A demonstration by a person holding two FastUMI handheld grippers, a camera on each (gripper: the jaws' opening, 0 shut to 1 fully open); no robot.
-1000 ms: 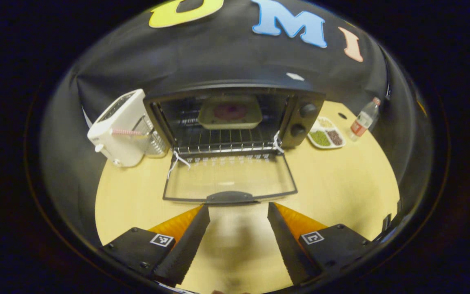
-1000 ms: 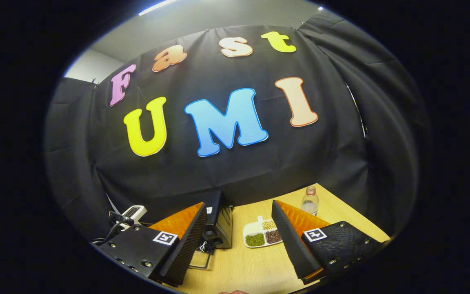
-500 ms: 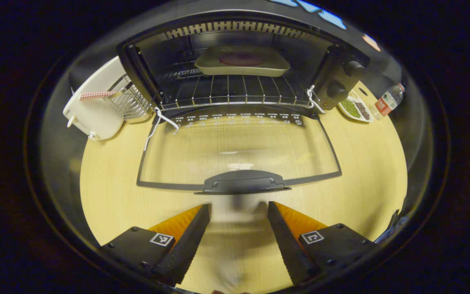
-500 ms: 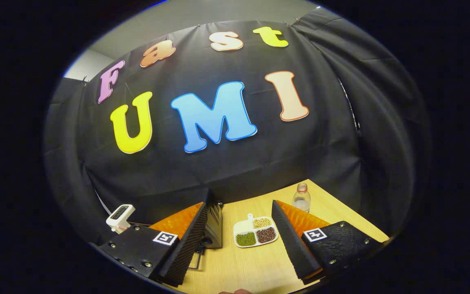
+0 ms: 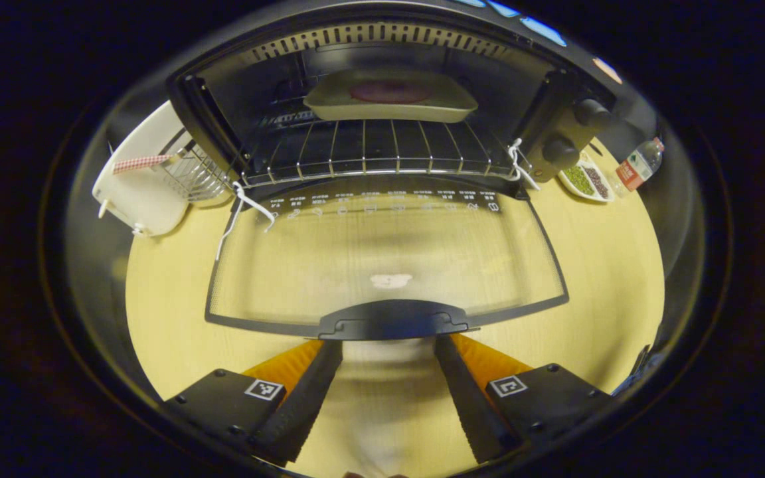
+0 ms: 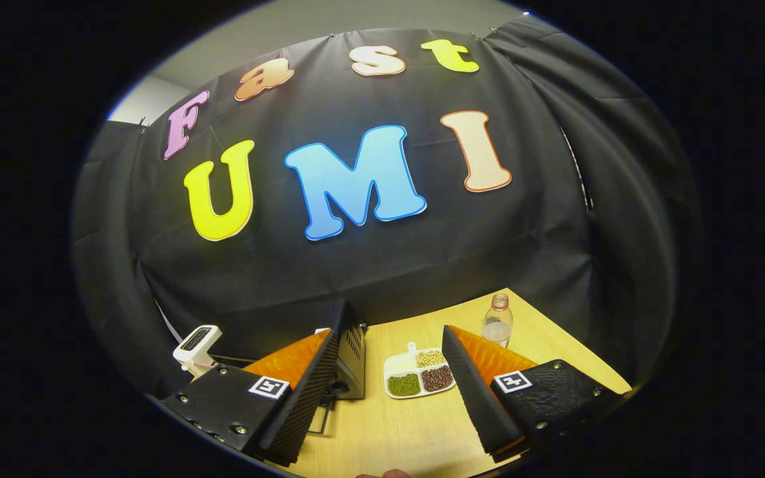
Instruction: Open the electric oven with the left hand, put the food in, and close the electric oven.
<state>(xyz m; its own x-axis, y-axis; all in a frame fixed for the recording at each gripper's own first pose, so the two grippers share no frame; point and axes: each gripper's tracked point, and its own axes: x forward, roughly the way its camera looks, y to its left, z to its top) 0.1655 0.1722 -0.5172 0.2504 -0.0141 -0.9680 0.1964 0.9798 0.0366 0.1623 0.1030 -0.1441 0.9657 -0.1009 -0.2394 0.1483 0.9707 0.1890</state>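
Observation:
The black electric oven [image 5: 555, 126] stands open, its glass door [image 5: 386, 255] folded flat onto the table. A pale tray with dark red food [image 5: 389, 96] rests deep inside on the wire rack [image 5: 376, 149]. My left gripper [image 5: 388, 348] is open, its fingertips on either side of the door's black handle [image 5: 392, 320], just under its front edge. In the right gripper view, my right gripper [image 6: 389, 338] is open and empty, held above the table to the right of the oven [image 6: 352, 352].
A white toaster [image 5: 143, 179] with a wire basket [image 5: 200, 172] stands left of the oven. A white divided dish of beans [image 5: 585, 180] [image 6: 419, 375] and a plastic bottle [image 5: 638, 162] [image 6: 497, 322] sit to its right. The wooden table [image 5: 608, 265] extends around the door.
My left gripper has moved forward and down from well back, up to the open door's handle. The right gripper has barely shifted.

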